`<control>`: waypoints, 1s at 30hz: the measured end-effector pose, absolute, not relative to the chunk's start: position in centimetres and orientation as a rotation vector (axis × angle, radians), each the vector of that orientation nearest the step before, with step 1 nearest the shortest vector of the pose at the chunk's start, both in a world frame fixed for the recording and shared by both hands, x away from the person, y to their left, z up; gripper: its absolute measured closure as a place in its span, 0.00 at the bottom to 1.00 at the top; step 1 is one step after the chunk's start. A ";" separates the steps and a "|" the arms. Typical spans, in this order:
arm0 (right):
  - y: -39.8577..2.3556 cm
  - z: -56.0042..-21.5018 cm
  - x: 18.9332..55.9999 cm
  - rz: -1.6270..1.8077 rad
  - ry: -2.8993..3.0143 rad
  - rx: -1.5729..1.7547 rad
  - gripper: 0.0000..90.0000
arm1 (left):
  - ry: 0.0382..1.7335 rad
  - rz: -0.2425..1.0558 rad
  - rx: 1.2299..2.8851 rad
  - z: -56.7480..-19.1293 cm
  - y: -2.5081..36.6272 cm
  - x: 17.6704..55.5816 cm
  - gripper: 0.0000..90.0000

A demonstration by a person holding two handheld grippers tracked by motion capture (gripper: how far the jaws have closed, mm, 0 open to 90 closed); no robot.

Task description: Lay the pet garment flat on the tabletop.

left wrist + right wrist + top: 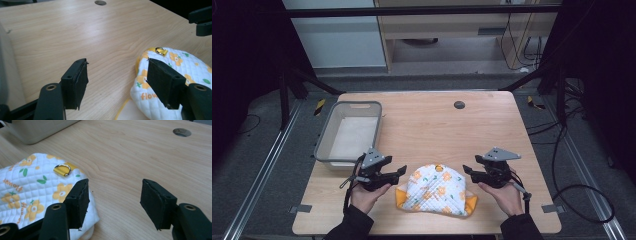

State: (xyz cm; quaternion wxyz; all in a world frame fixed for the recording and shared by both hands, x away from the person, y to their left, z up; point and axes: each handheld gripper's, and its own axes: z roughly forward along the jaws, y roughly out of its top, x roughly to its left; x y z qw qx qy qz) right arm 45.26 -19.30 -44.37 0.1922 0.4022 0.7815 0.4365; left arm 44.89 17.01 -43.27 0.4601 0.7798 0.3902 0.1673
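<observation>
A white quilted cloth piece (435, 188) with orange flowers, yellow trim and a metal D-ring (62, 169) lies flat near the table's front edge. My left gripper (401, 171) stands open just left of it, held in a hand. In the left gripper view the cloth (180, 70) lies beside the right jaw, and nothing sits between the jaws of the gripper (117, 75). My right gripper (465, 170) is open just right of the cloth. In the right gripper view the cloth (32, 190) reaches under the left jaw of the gripper (115, 195).
A grey plastic bin (348, 132) stands at the table's left side, behind the left gripper. A round cable hole (459, 104) sits in the wooden tabletop (437, 125) toward the back. Cables trail on the floor at the right.
</observation>
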 end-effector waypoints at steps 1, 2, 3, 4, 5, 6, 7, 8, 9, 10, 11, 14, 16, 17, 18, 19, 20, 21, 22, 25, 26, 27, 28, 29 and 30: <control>-19.2 -44.5 45.3 1.225 2.201 1.126 0.45 | 0.955 0.409 1.936 -43.4 16.8 45.0 0.36; -19.1 -44.6 45.3 1.225 2.205 1.125 0.45 | 0.954 0.404 1.943 -43.5 16.5 45.0 0.36; -19.0 -44.7 45.4 1.230 2.214 1.128 0.45 | 0.950 0.398 1.947 -43.6 16.3 45.1 0.36; -18.9 -44.8 45.4 1.236 2.222 1.127 0.46 | 0.950 0.395 1.945 -43.7 16.1 45.1 0.36; -18.8 -44.9 45.4 1.239 2.227 1.131 0.46 | 0.946 0.388 1.953 -43.8 15.9 45.2 0.36; -18.6 -45.0 45.4 1.238 2.237 1.127 0.46 | 0.945 0.381 1.957 -43.9 15.7 45.3 0.36; -18.5 -45.1 45.5 1.238 2.245 1.118 0.46 | 0.945 0.373 1.962 -43.9 15.5 45.4 0.36; -18.3 -45.3 45.5 1.237 2.258 1.118 0.46 | 0.943 0.368 1.967 -44.1 15.3 45.4 0.36; -18.1 -45.4 45.6 1.231 2.268 1.113 0.46 | 0.936 0.363 1.984 -44.2 15.2 45.5 0.36; -17.9 -45.6 45.6 1.225 2.277 1.105 0.46 | 0.935 0.362 1.995 -44.3 15.0 45.6 0.36; -17.7 -45.7 45.7 1.221 2.286 1.102 0.46 | 0.935 0.358 1.998 -44.5 14.8 45.6 0.36; -17.4 -46.2 45.8 1.226 2.305 1.094 0.47 | 0.936 0.338 2.025 -45.2 14.3 45.8 0.36; -17.3 -46.5 45.8 1.222 2.320 1.098 0.47 | 0.938 0.322 2.052 -46.0 13.8 46.0 0.36; -17.2 -46.8 45.8 1.208 2.332 1.101 0.48 | 0.934 0.318 2.061 -46.2 13.7 46.0 0.36; -17.1 -47.0 45.9 1.203 2.343 1.096 0.48 | 0.933 0.310 2.064 -46.3 13.6 46.0 0.37; -17.1 -47.1 45.9 1.198 2.353 1.091 0.49 | 0.932 0.305 2.067 -46.4 13.6 46.0 0.38; -17.1 -47.1 45.9 1.198 2.353 1.091 0.49 | 0.932 0.305 2.067 -46.4 13.6 46.0 0.39; -16.9 -47.4 45.9 1.191 2.375 1.088 0.50 | 0.928 0.301 2.076 -46.6 13.5 46.0 0.39; -16.8 -47.5 45.9 1.194 2.383 1.087 0.51 | 0.927 0.296 2.075 -46.6 13.5 46.0 0.40; -16.5 -47.7 45.8 1.173 2.400 1.058 0.55 | 0.926 0.263 2.078 -46.9 13.5 46.0 0.46; -16.5 -47.7 45.8 1.173 2.400 1.058 0.55 | 0.926 0.263 2.078 -46.9 13.5 46.0 0.49; -16.5 -47.8 45.8 1.186 2.411 1.060 0.60 | 0.927 0.241 2.084 -47.1 13.4 46.0 0.52; -16.5 -47.8 45.8 1.188 2.415 1.060 0.62 | 0.929 0.210 2.090 -47.4 13.3 46.0 0.55; -16.4 -47.8 45.7 1.189 2.422 1.066 0.64 | 0.925 0.201 2.095 -47.4 13.2 46.0 0.58; -16.4 -47.8 45.7 1.189 2.422 1.066 0.64 | 0.925 0.201 2.095 -47.4 13.2 46.0 0.62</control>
